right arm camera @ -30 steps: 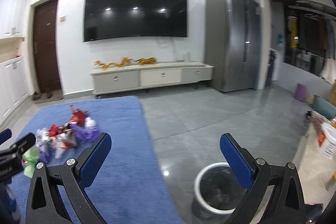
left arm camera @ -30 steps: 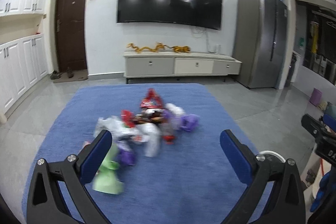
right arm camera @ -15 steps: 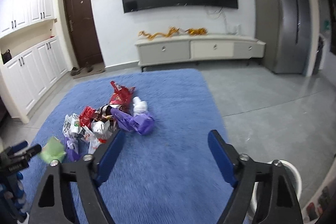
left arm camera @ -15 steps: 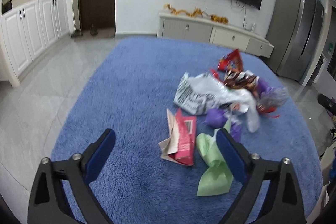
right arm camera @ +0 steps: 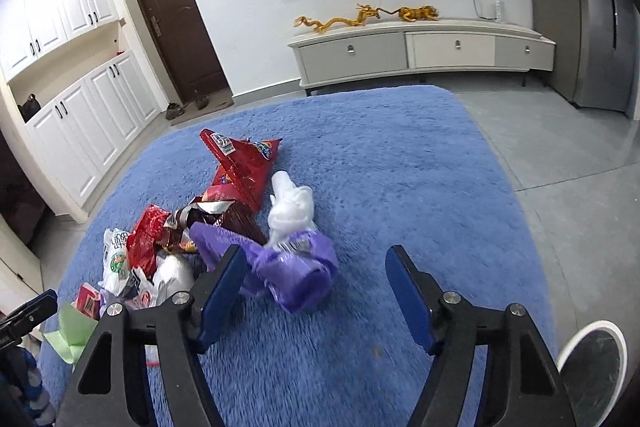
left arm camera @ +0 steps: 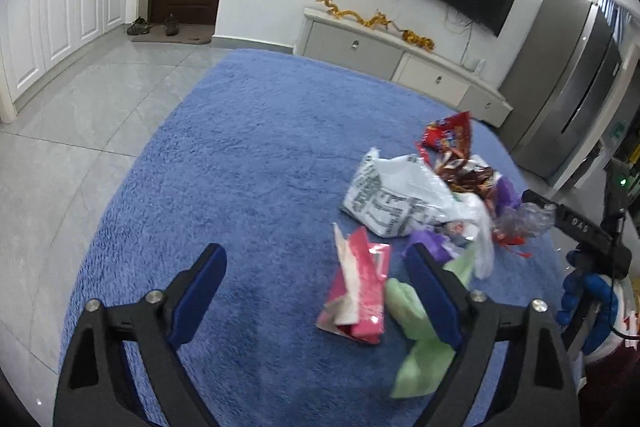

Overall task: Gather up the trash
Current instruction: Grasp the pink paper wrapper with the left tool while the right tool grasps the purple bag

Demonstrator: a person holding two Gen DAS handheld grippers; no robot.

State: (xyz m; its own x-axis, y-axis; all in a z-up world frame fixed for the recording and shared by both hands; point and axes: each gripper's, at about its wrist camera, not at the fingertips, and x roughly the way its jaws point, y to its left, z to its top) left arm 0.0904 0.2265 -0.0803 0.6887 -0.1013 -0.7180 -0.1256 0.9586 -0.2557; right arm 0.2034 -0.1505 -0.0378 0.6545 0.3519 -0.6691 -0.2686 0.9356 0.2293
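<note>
Below, trash pile (left arm camera: 436, 199) is lying on blue rug (left arm camera: 260, 155); left claw (left arm camera: 316, 291) and right claw (right arm camera: 316, 291) are hanging spread apart, gripping nothing, pink wrapper (left arm camera: 360, 291) between left fingers.

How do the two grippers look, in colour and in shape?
The left gripper and the right gripper look alike: black angular frames with triangular cut-outs, silver screws at the joints, and two flat blue pads as fingers. A blue-gloved hand shows at the left view's edge. No cables or sleeves are visible.
</note>
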